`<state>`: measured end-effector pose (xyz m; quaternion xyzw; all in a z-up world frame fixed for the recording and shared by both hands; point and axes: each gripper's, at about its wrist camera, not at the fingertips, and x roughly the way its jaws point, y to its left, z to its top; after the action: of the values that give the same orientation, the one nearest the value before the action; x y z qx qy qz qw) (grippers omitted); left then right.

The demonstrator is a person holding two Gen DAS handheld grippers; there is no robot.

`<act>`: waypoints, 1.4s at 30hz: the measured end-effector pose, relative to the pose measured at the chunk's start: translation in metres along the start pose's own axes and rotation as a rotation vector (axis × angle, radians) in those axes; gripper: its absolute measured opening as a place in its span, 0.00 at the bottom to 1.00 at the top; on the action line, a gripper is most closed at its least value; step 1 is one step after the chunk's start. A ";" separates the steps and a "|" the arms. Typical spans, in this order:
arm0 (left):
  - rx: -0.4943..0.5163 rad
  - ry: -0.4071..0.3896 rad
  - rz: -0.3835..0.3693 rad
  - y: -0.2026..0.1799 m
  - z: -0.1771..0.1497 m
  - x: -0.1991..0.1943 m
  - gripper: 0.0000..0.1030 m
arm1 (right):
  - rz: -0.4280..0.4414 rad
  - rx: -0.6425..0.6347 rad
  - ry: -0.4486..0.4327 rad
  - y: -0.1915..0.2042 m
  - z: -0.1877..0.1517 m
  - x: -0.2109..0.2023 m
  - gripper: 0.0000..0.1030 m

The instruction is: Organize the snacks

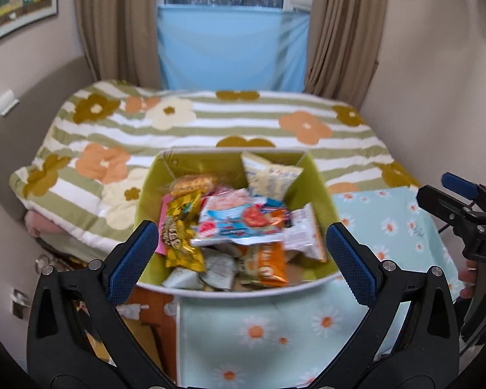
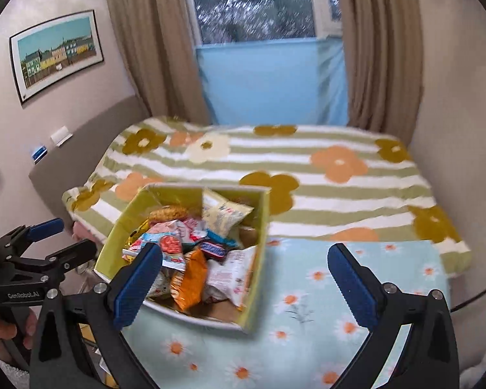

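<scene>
A yellow-green cardboard box [image 1: 317,178] full of snack packets sits on a pale blue daisy cloth [image 1: 259,327]; it also shows in the right wrist view [image 2: 259,259]. Inside lie a yellow packet [image 1: 178,227], an orange packet [image 1: 269,262], a white-and-red packet [image 1: 236,217] and a cream packet [image 1: 269,175]. My left gripper [image 1: 239,259] is open and empty, just in front of the box. My right gripper [image 2: 244,278] is open and empty, to the right of the box over the cloth. Each gripper shows at the edge of the other's view.
A bed with a striped flower blanket [image 1: 210,123] lies behind the box. Beige curtains [image 1: 113,22] and a blue sheet [image 1: 230,45] cover the window at the back. Walls close in on both sides. Clutter sits on the floor at lower left [image 1: 139,324].
</scene>
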<state>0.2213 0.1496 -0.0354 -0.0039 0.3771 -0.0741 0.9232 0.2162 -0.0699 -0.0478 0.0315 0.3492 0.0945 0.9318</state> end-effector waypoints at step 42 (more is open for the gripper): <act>0.020 -0.212 0.035 -0.098 -0.066 -0.111 0.99 | -0.184 0.062 -0.128 -0.052 -0.073 -0.126 0.99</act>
<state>0.0838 0.0718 0.0011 0.0042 0.2767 -0.0609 0.9590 0.0833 -0.1468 -0.0280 0.0341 0.2929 -0.0046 0.9555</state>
